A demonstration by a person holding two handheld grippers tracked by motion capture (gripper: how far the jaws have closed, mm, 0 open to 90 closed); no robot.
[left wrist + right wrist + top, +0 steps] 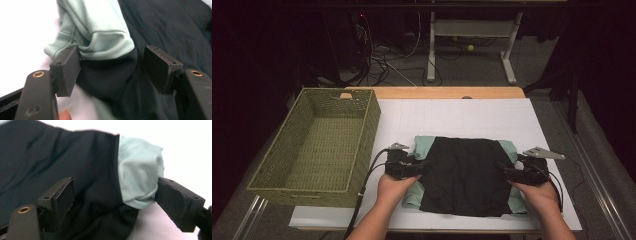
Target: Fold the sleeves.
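Note:
A folded garment (464, 172), black with mint-green sleeves, lies flat on the white table top (462, 112). My left gripper (418, 165) is at its left edge, held in a person's hand. In the left gripper view this gripper (112, 70) stands open, and a bunched green sleeve (100, 32) and black cloth (155, 30) lie between the jaws without being pinched. My right gripper (504, 172) is at the garment's right edge. It (115, 202) is open too, its jaws standing either side of the black cloth (50, 157) and a green sleeve fold (140, 175).
A green woven basket (362, 145) sits at the table's left side, close to the left hand. Bare white table top stretches behind the garment. Beyond the table are a desk frame (472, 30) and cables on the floor.

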